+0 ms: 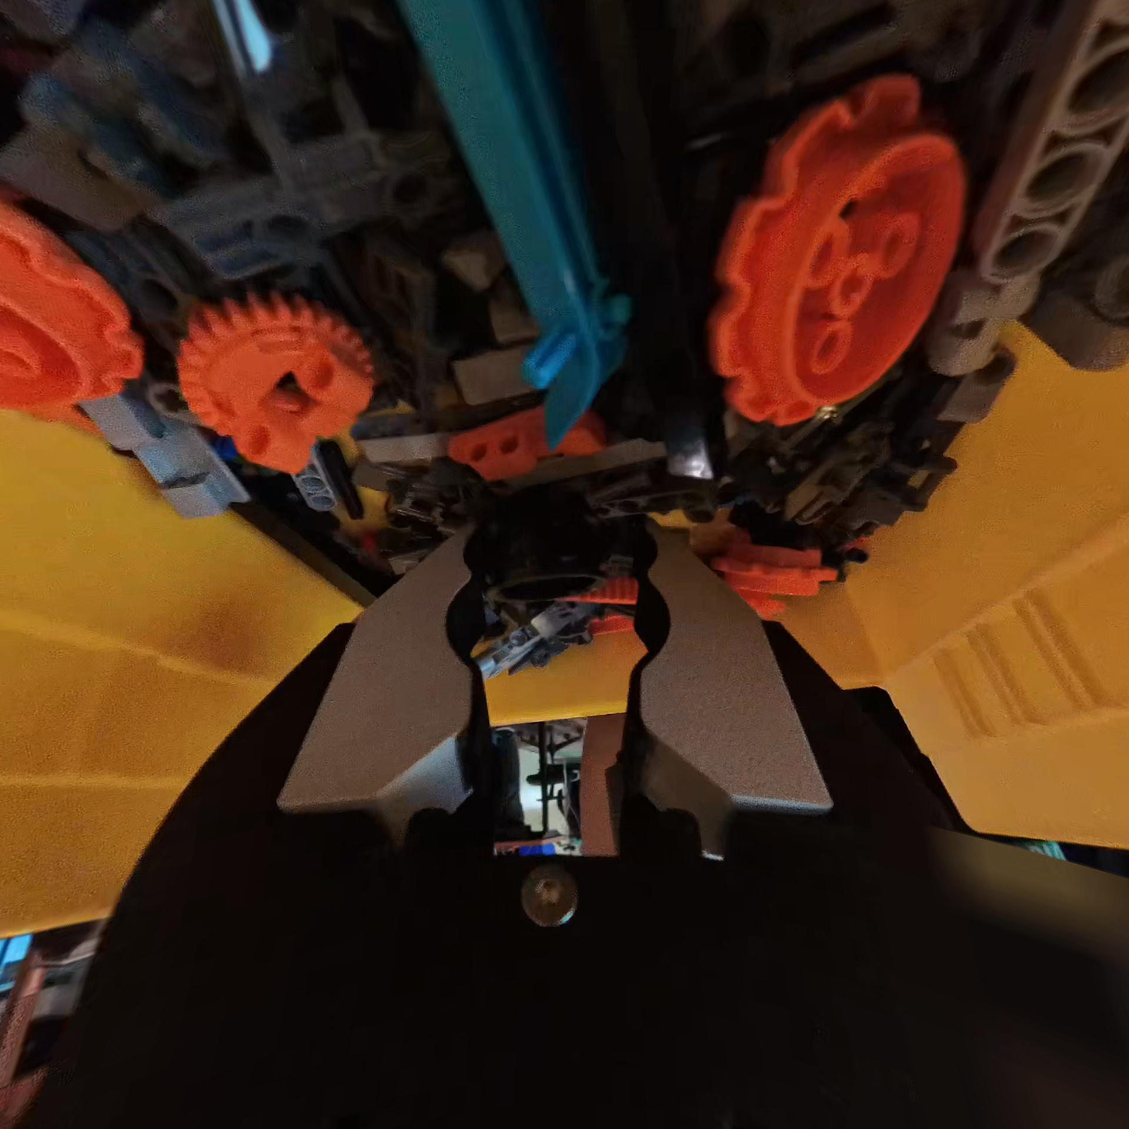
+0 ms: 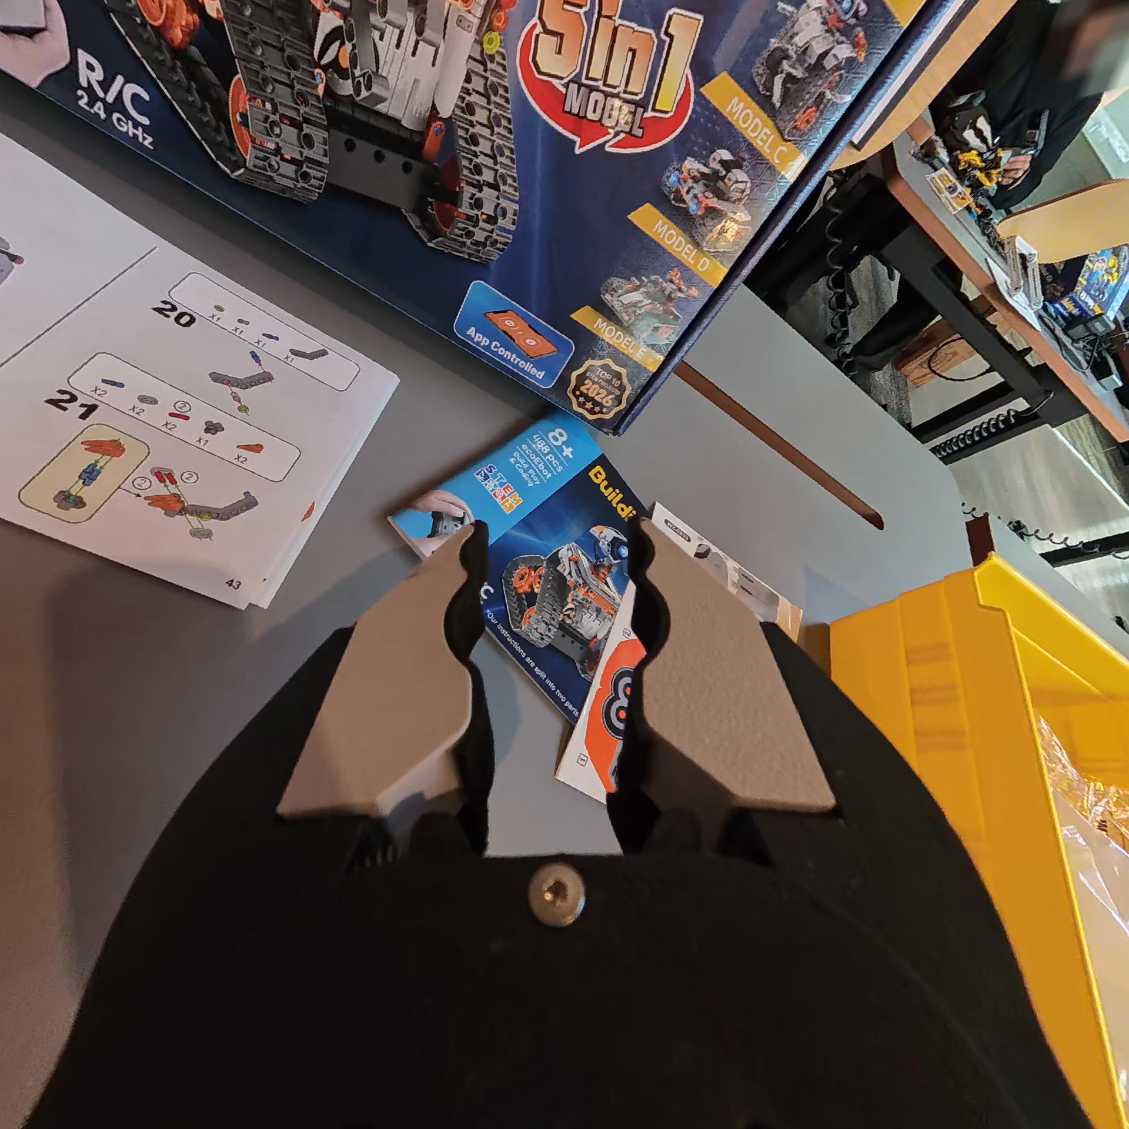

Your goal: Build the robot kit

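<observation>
Left wrist view: the left hand-held gripper (image 1: 557,550) has its fingers closed around a dark round part of a brick-built model (image 1: 553,489), pinching it at the tips. Just beyond sit an orange toothed gear (image 1: 275,379), a larger orange sprocket wheel (image 1: 837,250), a teal beam (image 1: 525,214) running down the middle, and a grey holed beam (image 1: 1051,159) at the far right. Yellow bin walls (image 1: 122,611) flank the model on both sides, so it seems to hang over or in a bin; which, I cannot tell.

In the right wrist view, the right hand-held gripper (image 2: 557,537) holds nothing, its jaws standing apart over the grey counter (image 2: 763,415). Beneath the tips lies a small blue booklet (image 2: 550,580) with a sticker sheet (image 2: 602,721) partly over it. To the left is an open instruction manual (image 2: 183,427), beyond it the big blue toy box (image 2: 427,214), and to the right a yellow bin (image 2: 977,733).

The model looks partly assembled: wheels and gears are on; no tracks are visible.
</observation>
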